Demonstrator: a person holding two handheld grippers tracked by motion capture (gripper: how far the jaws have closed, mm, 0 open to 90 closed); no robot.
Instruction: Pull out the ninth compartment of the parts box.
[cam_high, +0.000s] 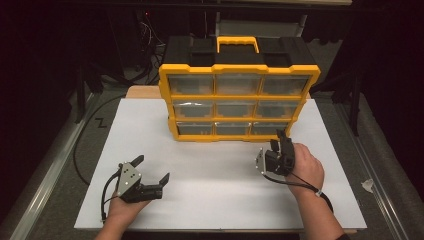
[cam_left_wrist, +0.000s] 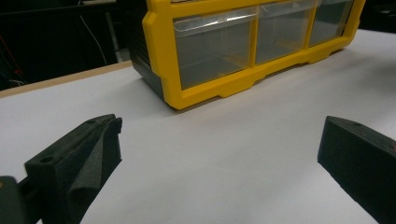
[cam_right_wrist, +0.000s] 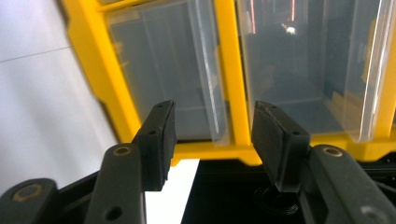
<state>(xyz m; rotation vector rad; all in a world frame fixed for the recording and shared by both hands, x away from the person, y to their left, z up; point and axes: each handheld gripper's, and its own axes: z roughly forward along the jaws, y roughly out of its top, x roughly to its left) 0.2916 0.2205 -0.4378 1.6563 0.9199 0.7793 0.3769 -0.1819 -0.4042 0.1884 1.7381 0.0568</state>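
Yellow-framed drawer organiser (cam_high: 239, 97) stands upright at far centre of white table sheet (cam_high: 210, 175); 3 rows x 3 clear drawers face the person; yellow carry handle (cam_high: 238, 44) on top; black body behind the frame.

R gripper (cam_high: 282, 137) held in R hand (cam_high: 305, 167), near the organiser's bottom-right corner, pointing at it; jaws partly apart w/ nothing between them; not touching the frame as far as can be told. R gripper view: jaw tips sit in front of the yellow divider (cam_right_wrist: 231, 74) between two clear drawers (cam_right_wrist: 173, 70); view is rolled, so which drawers cannot be told.

L gripper (cam_high: 152, 170) in L hand (cam_high: 122, 207) rests low over the sheet at near left, well apart from the organiser; jaws wide apart, empty. L gripper view: bare sheet between the jaws; organiser's bottom row (cam_left_wrist: 215, 46) beyond.
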